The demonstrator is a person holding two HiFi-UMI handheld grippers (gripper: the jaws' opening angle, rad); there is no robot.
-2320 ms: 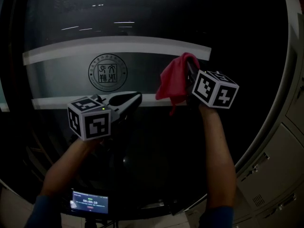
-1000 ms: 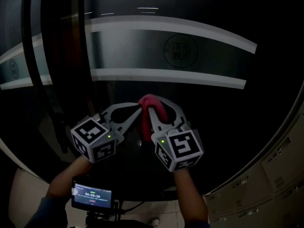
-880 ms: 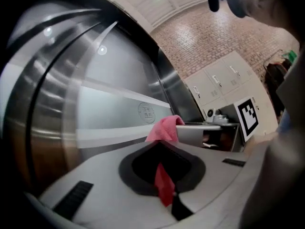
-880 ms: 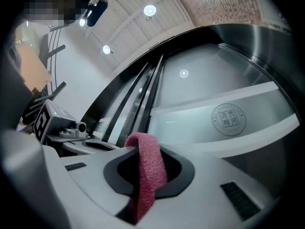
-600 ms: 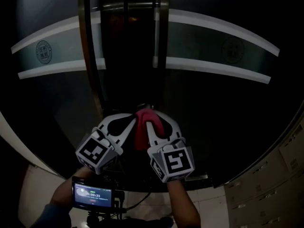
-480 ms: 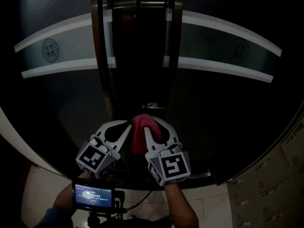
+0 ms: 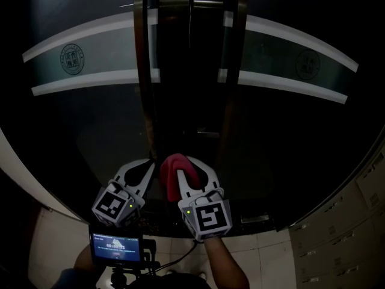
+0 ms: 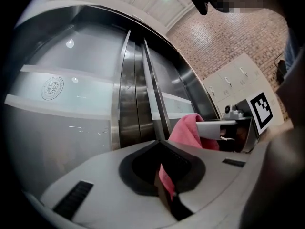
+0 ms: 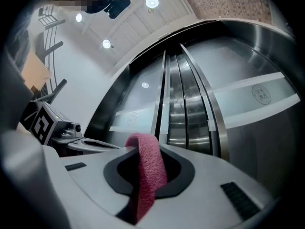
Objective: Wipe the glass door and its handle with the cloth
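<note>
Now nubby pink cloth [image 9: 150, 175] looped in R gripper [image 9: 143, 146].

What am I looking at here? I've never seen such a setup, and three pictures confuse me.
No robot here: a person holds a two-jaw tool in each hand. The head view comes from a camera on their head, looking down at the left gripper and right gripper. The other two pictures come from cameras riding on each gripper, looking along its jaws. In front stand dark glass doors with a pale frosted band and upright metal bars in the middle. The right jaws are shut on a pink cloth; a strip of it also sits between the closed left jaws. A small screen glows below the hands.
</note>
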